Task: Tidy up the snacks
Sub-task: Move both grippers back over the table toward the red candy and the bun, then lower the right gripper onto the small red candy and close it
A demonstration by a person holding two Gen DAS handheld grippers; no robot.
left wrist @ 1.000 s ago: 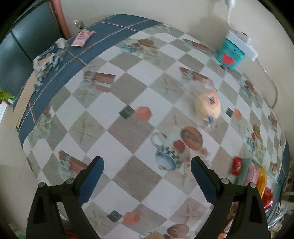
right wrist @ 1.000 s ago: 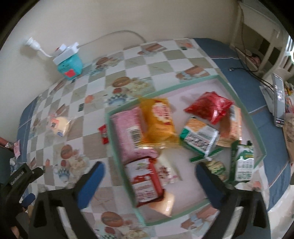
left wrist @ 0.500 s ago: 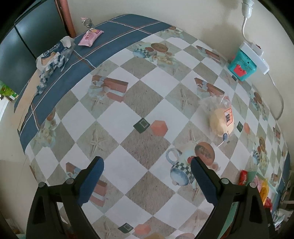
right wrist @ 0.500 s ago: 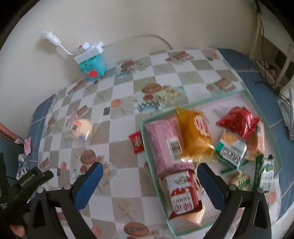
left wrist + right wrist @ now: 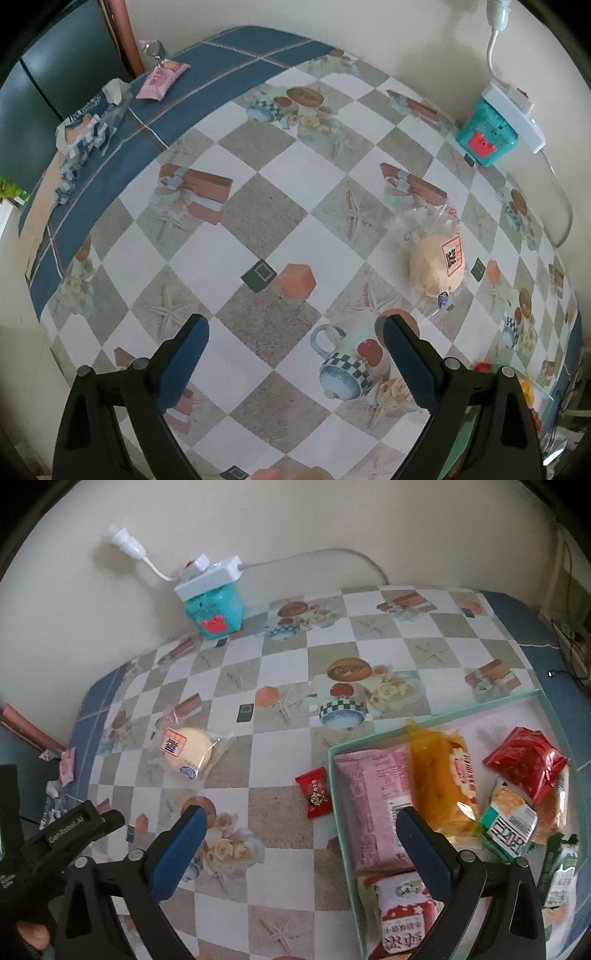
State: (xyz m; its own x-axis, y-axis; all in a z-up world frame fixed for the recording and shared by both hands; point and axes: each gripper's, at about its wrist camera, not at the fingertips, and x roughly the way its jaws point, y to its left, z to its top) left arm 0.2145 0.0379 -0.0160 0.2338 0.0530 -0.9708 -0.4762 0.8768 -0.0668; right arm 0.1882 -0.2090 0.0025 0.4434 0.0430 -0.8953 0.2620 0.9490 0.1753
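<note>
A pale round bun in clear wrap lies on the checked tablecloth, ahead and right of my open left gripper. A small red candy packet rests just left of the green-rimmed tray. The tray holds several snack packs, among them a pink pack, an orange one and a red bag. My right gripper hangs open above the table, its right finger over the tray's left side. A small pink packet lies on the blue border at the far left.
A teal box with a white power strip on top stands against the wall. A blue-and-white wrapper lies at the table's far left edge. The left gripper's body and a gloved hand show at the right view's lower left.
Both grippers have drawn back and swung left. The bun has slid toward the right in the left view; the tray has shifted to the lower right in the right view. Both stay open.
</note>
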